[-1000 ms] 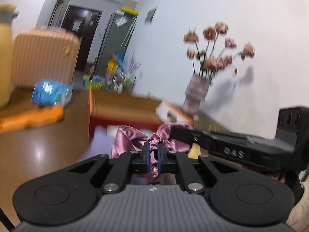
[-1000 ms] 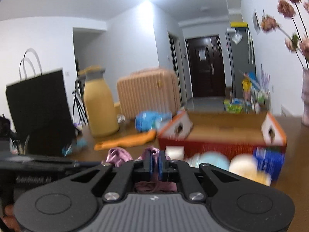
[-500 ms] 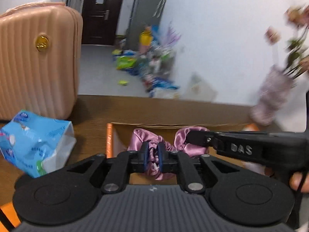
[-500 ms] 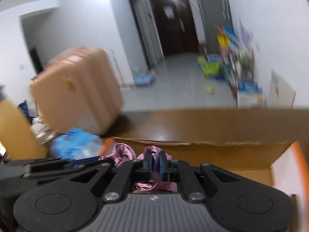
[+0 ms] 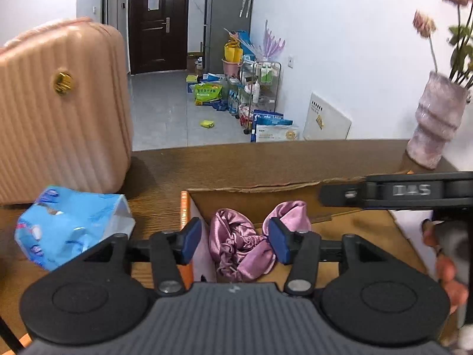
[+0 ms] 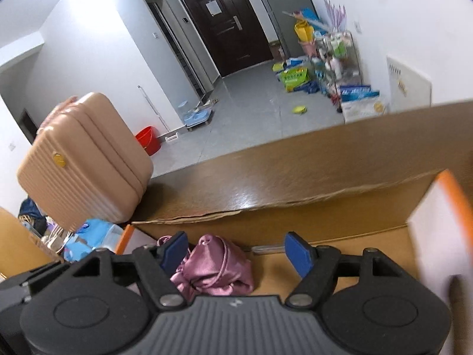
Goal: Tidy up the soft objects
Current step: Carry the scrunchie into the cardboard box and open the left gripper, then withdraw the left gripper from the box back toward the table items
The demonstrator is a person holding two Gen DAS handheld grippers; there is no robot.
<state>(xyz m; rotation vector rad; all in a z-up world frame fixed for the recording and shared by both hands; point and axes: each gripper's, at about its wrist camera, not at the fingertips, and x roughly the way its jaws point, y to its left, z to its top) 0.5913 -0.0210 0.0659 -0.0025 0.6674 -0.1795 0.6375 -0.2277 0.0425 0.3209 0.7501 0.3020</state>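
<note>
Nearest, left tool (image 5: pixel 233 241) spread, jaws just opened, pads clear of the pink satin cloth (image 5: pixel 241 247) lying between them. Right tool (image 6: pixel 236 251) likewise spread after opening, the same cloth bunched by its left pad, not pinched. Cloth now resting inside the cardboard box (image 5: pixel 266 192), against its near-left corner, so this piece looks delivered. Beyond the box on the worktop (image 5: pixel 236 162), a blue tissue pack (image 5: pixel 71 224) to the left, seemingly soft and not yet boxed. Farther off, a pink suitcase (image 5: pixel 59 103) and a vase (image 5: pixel 434 127). Likely left: withdrawing both tools and fetching the remaining soft items.
</note>
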